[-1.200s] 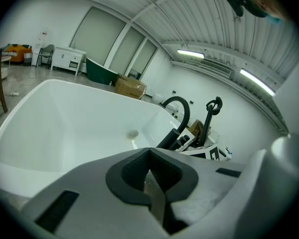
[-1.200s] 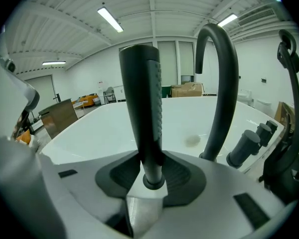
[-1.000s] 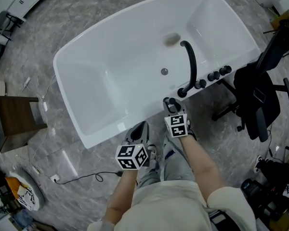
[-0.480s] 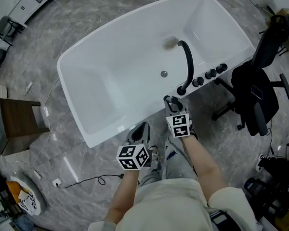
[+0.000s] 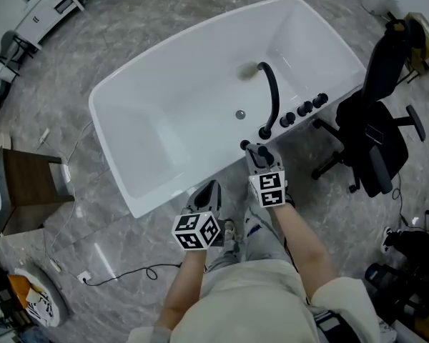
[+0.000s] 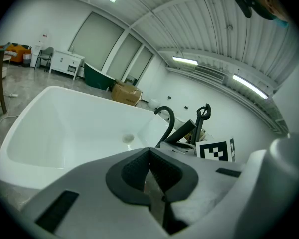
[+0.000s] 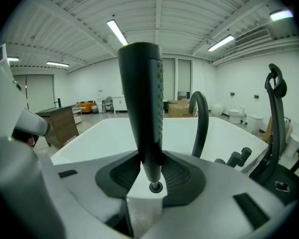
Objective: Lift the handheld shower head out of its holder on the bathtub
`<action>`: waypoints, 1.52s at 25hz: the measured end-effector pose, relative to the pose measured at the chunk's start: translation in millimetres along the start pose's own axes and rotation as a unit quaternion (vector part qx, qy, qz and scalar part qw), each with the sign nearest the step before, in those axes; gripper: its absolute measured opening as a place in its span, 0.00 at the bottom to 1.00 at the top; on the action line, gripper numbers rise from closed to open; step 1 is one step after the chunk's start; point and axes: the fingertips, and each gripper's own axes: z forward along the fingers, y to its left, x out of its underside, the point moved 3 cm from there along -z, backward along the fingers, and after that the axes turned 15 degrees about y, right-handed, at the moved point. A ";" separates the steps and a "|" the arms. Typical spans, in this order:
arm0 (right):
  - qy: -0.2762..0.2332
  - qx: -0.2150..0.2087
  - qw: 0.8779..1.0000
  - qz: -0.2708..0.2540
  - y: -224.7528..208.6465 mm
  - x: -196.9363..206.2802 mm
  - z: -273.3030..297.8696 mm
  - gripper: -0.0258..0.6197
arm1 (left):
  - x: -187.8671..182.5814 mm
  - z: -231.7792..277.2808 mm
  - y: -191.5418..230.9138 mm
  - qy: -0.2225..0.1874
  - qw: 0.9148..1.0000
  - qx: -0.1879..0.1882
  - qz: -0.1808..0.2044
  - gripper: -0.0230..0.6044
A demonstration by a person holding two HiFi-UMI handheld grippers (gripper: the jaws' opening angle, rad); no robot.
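My right gripper (image 7: 152, 177) clamps the black cylindrical handheld shower head (image 7: 143, 98), which stands upright at frame centre by the rim of the white oval bathtub (image 5: 150, 120). My left gripper (image 6: 150, 178), at lower centre, is closed on nothing.

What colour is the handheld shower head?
The shower head is black; the right gripper view shows it best.

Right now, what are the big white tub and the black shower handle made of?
The bathtub looks like glossy white acrylic or enamel: light reflects softly off it. The shower head looks matte black, plastic or coated metal, I can't tell which: dull sheen, dotted grip strip along its side.
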 end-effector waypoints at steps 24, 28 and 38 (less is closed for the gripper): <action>-0.084 0.055 0.994 0.048 24.6 -1.3 -145.2 0.26 | 14.5 -81.0 -20.4 -0.024 0.999 0.031 0.030 0.07; -0.099 0.064 0.991 0.058 27.7 1.2 -170.0 0.26 | 16.3 -90.1 -24.9 -0.026 0.998 0.041 0.039 0.07; -0.137 0.084 0.985 0.065 45.8 10.7 -234.6 0.26 | 25.5 -113.1 -34.1 -0.028 0.996 0.061 0.056 0.07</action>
